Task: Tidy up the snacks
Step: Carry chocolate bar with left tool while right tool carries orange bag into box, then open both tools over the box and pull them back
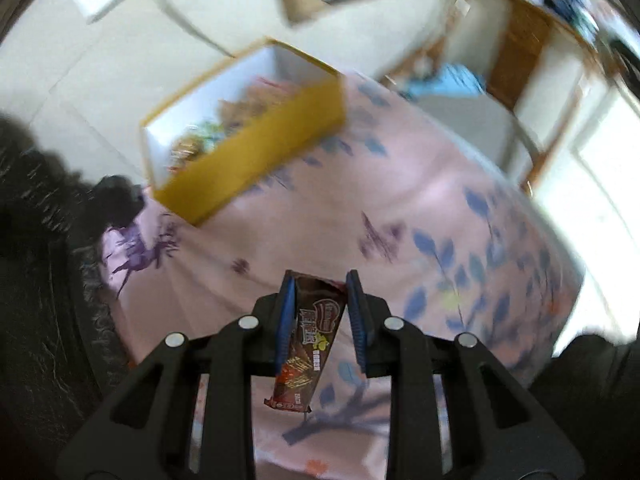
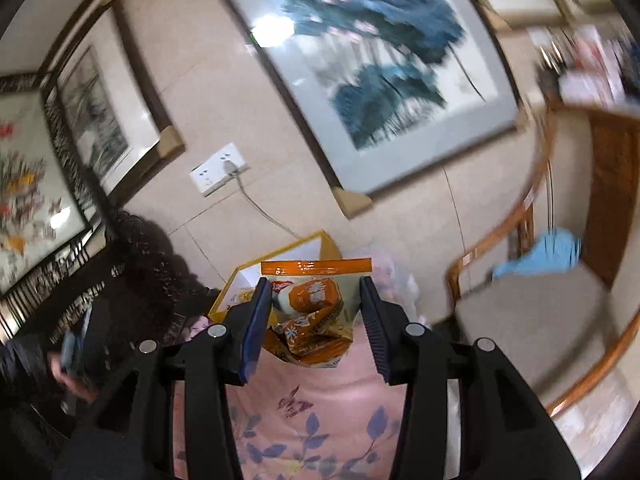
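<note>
Pink floral bedcover (image 1: pixel 420 208) spans most of left wrist view, wrinkled, leaf print. Framed lotus painting (image 2: pixel 376 56) on wall in right wrist view, wall socket (image 2: pixel 218 168) beside it. Wooden armchair (image 2: pixel 532 304) at right, blue cloth (image 2: pixel 540 256) on its seat. Yellow box (image 1: pixel 248 152) sits on bedcover, white inside, assorted snacks within. Right gripper (image 2: pixel 314 316) clamped on orange snack bag (image 2: pixel 316 312), held above bedcover, box just beyond. Left gripper (image 1: pixel 320 316) clamped on brown chocolate wafer bar (image 1: pixel 308 344), bar hanging down, clear of bedcover, box well apart.
</note>
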A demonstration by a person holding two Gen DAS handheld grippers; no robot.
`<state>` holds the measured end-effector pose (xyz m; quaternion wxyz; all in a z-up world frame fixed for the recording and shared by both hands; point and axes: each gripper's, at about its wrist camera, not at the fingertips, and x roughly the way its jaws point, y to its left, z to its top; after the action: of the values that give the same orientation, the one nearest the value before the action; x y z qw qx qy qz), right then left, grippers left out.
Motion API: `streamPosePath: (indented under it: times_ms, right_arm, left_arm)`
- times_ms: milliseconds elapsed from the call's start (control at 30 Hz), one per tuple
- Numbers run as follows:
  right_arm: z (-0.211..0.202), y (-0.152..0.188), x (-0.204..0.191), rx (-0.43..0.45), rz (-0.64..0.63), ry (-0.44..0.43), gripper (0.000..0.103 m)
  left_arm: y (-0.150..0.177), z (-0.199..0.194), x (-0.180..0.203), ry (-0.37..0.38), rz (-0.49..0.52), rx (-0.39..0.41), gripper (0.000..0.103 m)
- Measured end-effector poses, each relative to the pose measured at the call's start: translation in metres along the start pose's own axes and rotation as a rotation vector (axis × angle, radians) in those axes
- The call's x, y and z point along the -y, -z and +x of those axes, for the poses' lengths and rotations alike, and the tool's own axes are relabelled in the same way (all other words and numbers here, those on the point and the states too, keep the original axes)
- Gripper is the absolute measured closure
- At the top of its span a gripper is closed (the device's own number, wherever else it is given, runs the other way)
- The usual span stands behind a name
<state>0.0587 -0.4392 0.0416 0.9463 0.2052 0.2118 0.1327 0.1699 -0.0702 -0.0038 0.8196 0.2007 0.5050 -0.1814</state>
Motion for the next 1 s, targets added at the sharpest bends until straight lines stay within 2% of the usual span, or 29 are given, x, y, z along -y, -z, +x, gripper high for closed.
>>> streamPosePath:
  times_ms: [67,100,167,233,300,400,433,533,667,733,767,800,833,867,933,1000]
  right_arm:
    - [0.008,-0.007,-0.016,0.008,-0.071,0.001,0.058]
    - [0.017,-0.011,-0.025,-0.003,-0.098,-0.012,0.058]
    - [0.035,-0.017,-0.042,-0.007,-0.164,0.022,0.058]
    - [0.062,-0.029,-0.063,-0.001,-0.216,0.019,0.058]
    - [0.091,-0.044,-0.081,0.032,-0.251,0.03,0.058]
    - [0.151,-0.072,-0.099,0.039,-0.256,-0.005,0.058]
    - [0.177,-0.08,-0.103,0.027,-0.252,0.0,0.058]
    - [0.24,-0.094,-0.107,-0.022,-0.245,-0.004,0.058]
    - [0.323,-0.091,-0.107,-0.098,-0.256,0.042,0.058]
    - [0.366,-0.081,-0.103,-0.168,-0.227,0.064,0.058]
    - [0.388,-0.072,-0.103,-0.207,-0.234,0.083,0.057]
    - [0.406,-0.063,-0.103,-0.246,-0.239,0.097,0.045]
    - [0.416,-0.055,-0.103,-0.277,-0.235,0.115,0.011]
    - [0.427,-0.046,-0.102,-0.303,-0.229,0.143,0.001]
    - [0.429,-0.037,-0.104,-0.298,-0.235,0.151,0.001]
    - [0.428,-0.031,-0.109,-0.31,-0.276,0.202,0.001]
  left_arm:
    - [-0.015,-0.01,-0.013,-0.04,-0.009,0.066,0.078]
    - [-0.021,-0.012,-0.017,-0.052,-0.015,0.085,0.078]
    - [-0.037,-0.015,-0.032,-0.071,-0.054,0.104,0.078]
    - [-0.057,-0.016,-0.051,-0.075,-0.091,0.121,0.078]
    - [-0.076,-0.012,-0.069,-0.11,-0.119,0.125,0.078]
    - [-0.106,-0.006,-0.1,-0.123,-0.16,0.161,0.078]
    - [-0.12,-0.004,-0.115,-0.123,-0.181,0.193,0.078]
    - [-0.148,0.015,-0.147,-0.141,-0.228,0.226,0.078]
    - [-0.174,0.064,-0.176,-0.141,-0.225,0.203,0.078]
    - [-0.178,0.084,-0.185,-0.151,-0.231,0.194,0.077]
    - [-0.179,0.096,-0.191,-0.164,-0.248,0.188,0.066]
    - [-0.18,0.109,-0.197,-0.185,-0.282,0.18,0.03]
    - [-0.178,0.118,-0.202,-0.198,-0.326,0.182,0.016]
    - [-0.176,0.125,-0.205,-0.196,-0.364,0.181,0.006]
    - [-0.17,0.134,-0.205,-0.203,-0.379,0.166,0.006]
    - [-0.163,0.138,-0.201,-0.255,-0.382,0.149,0.006]
